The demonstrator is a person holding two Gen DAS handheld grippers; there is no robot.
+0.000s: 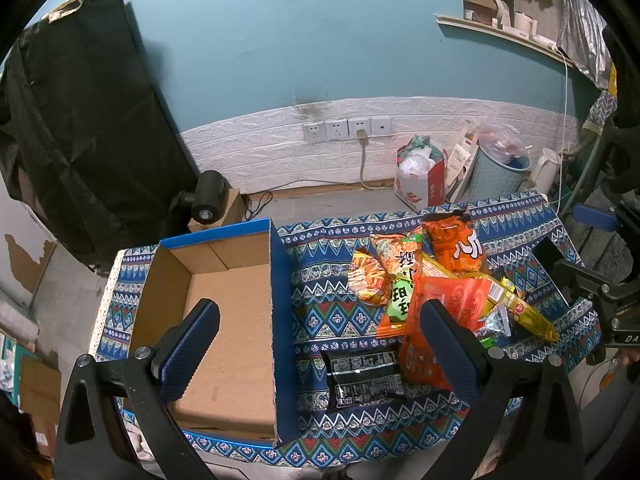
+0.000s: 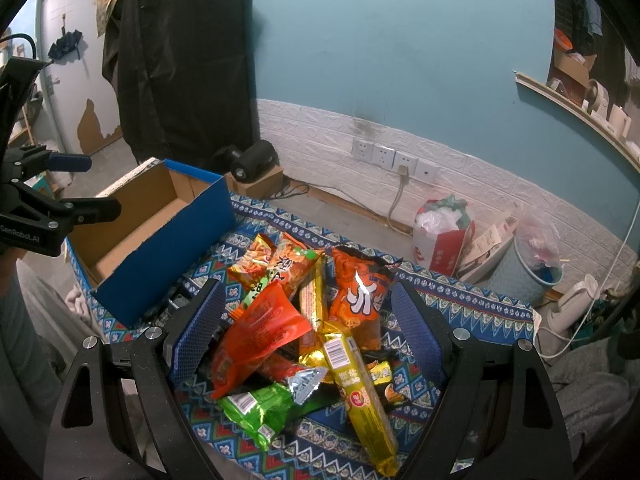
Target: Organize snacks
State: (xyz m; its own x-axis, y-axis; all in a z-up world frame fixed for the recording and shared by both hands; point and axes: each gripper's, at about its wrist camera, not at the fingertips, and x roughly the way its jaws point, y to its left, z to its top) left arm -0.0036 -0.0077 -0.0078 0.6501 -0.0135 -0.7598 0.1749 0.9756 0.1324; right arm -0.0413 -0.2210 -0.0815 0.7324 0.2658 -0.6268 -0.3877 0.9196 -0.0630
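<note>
1. The left gripper (image 1: pixel 320 344) hangs over the table with its jaws spread wide and nothing between them; one finger sits above the cardboard box (image 1: pixel 224 320), the other above the snack pile.
2. The right gripper (image 2: pixel 310 332) also has its jaws spread wide, empty, held above the pile of snacks.
3. The box, blue outside and brown inside, lies open at the left end of the patterned tablecloth (image 1: pixel 340 240); no packet shows inside it.
4. The snacks lie heaped toward the right end of the table, overlapping one another: an orange-red bag (image 2: pixel 260 336) on top, a long yellow packet (image 2: pixel 360 392) slanting toward the near edge, an orange chip bag (image 2: pixel 360 292) toward the far edge, and a green packet (image 2: pixel 256 408) near the front.
5. A black packet (image 1: pixel 364 376) lies flat near the front edge, just beside the box's blue wall.
</note>
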